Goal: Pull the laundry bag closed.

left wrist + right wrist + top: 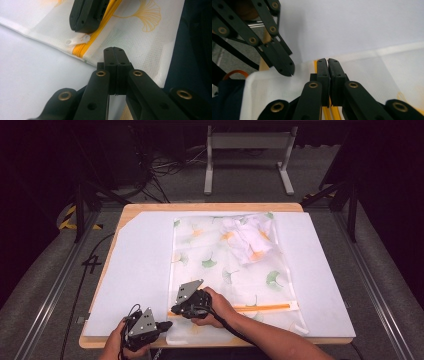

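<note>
A white mesh bag printed with ginkgo leaves lies flat, with crumpled white cloth inside at its far right. Its orange zipper runs along the near edge. My right gripper is shut on the zipper's left end, and the white pull tab sticks out just past its tips. In its own view the jaws meet over the orange tape. My left gripper is shut on the bag's near-left corner edge, close beside the right one.
The bag rests on a white sheet covering a wooden table. Both hands work at the table's near edge. A metal stand and cables sit on the floor beyond. Rails flank the table.
</note>
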Available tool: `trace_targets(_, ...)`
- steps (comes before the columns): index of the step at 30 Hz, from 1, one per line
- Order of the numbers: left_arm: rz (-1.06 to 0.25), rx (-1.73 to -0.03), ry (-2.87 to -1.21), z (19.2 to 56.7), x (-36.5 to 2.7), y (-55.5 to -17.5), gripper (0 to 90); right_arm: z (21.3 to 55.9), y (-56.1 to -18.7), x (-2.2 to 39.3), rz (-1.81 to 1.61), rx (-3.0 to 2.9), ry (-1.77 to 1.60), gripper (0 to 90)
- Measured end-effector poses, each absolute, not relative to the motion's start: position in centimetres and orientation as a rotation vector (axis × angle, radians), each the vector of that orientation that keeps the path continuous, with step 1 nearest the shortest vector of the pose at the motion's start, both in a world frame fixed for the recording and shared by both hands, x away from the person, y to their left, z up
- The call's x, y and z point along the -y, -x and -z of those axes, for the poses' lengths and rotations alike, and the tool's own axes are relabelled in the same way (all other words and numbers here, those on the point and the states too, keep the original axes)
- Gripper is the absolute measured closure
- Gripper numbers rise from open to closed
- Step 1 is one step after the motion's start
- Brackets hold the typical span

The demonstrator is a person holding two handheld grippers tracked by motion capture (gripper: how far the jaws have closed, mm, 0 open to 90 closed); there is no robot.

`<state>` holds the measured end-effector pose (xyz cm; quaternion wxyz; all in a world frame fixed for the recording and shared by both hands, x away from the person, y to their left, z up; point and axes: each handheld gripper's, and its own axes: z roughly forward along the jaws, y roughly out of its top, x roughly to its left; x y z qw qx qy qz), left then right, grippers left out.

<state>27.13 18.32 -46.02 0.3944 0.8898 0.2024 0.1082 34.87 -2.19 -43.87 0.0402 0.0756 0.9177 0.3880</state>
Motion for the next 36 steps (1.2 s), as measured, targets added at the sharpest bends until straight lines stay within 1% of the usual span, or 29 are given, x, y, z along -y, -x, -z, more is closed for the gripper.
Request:
trace_targets(6,-0.270,-0.512,-2.259,46.0,-18.3,-27.2,90.0,44.0,-35.3,3.3,-1.179,-2.834,-0.267,87.9)
trace_targets(8,-0.271,-0.511,-2.261,46.0,-18.3,-27.2,90.0,43.9,-35.3,3.3,-1.177,-2.825,-0.266,82.7)
trace_targets(11,-0.270,-0.514,-2.263,46.0,-18.3,-27.2,90.0,43.3,-35.4,2.9,-1.209,-2.811,-0.273,80.1)
trace_targets(13,-0.272,-0.512,-2.263,46.0,-18.3,-27.2,90.0,43.0,-35.5,2.3,-1.224,-2.803,-0.285,74.7)
trace_targets(14,-0.272,-0.510,-2.264,46.0,-18.3,-27.2,90.0,42.9,-35.5,1.9,-1.229,-2.807,-0.288,74.4)
trace_targets(16,-0.270,-0.508,-2.263,46.0,-18.3,-27.3,90.0,43.1,-35.5,1.1,-1.225,-2.818,-0.293,70.3)
trace_targets(18,-0.269,-0.507,-2.262,46.0,-18.3,-27.3,90.0,43.3,-35.8,0.5,-1.212,-2.835,-0.310,69.5)
trace_targets(20,-0.272,-0.507,-2.263,46.0,-18.3,-27.2,90.0,43.6,-36.1,0.0,-1.199,-2.859,-0.344,66.3)
trace_targets(24,-0.269,-0.506,-2.261,46.0,-18.3,-27.3,90.0,44.2,-36.5,-0.7,-1.182,-2.922,-0.363,69.8)
trace_targets(26,-0.269,-0.506,-2.260,46.0,-18.3,-27.2,90.0,44.1,-36.4,-0.8,-1.183,-2.929,-0.340,75.3)
trace_targets(28,-0.269,-0.507,-2.261,46.0,-18.3,-27.2,90.0,44.0,-36.3,-0.8,-1.178,-2.924,-0.333,76.4)
trace_targets(30,-0.267,-0.508,-2.261,46.0,-18.3,-27.3,90.0,43.8,-36.0,-0.5,-1.189,-2.915,-0.315,82.6)
trace_targets(32,-0.265,-0.509,-2.259,46.0,-18.4,-27.3,90.0,43.6,-35.9,-0.3,-1.181,-2.897,-0.309,84.0)
trace_targets(34,-0.261,-0.510,-2.258,46.0,-18.4,-27.3,90.0,43.6,-35.9,0.1,-1.171,-2.885,-0.308,87.5)
trace_targets(36,-0.260,-0.510,-2.259,46.0,-18.4,-27.3,90.0,43.6,-35.9,0.4,-1.184,-2.897,-0.306,88.5)
